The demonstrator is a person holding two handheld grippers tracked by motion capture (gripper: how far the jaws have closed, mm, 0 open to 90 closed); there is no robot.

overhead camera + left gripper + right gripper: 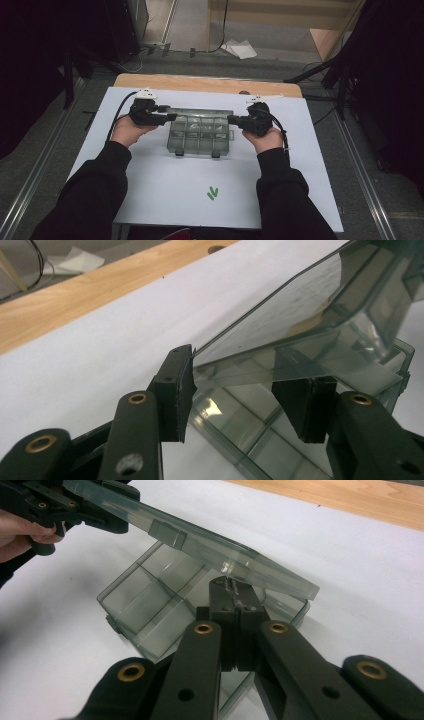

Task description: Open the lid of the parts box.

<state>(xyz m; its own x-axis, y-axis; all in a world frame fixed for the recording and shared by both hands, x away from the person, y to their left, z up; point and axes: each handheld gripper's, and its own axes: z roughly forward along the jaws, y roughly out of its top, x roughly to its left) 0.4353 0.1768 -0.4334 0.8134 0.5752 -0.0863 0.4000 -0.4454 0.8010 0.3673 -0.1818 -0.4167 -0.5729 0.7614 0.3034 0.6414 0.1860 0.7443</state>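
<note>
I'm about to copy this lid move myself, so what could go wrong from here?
1. The left gripper has its jaws apart around the lid edge, not clamped; the raised lid could slip and drop shut.
2. The right gripper is shut, its tips against the clear box wall under the lid; pushing may slide the box across the white sheet.
3. The lid is lifted from one side, so it may twist at its hinge.

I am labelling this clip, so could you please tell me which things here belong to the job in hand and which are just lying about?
In the job:
- clear compartment box
- its hinged lid, partly raised
- left tongs, at the lid's corner
- right tongs, shut at the box's edge

Lying about:
- green marks on the white sheet
- crumpled paper on the floor
</note>
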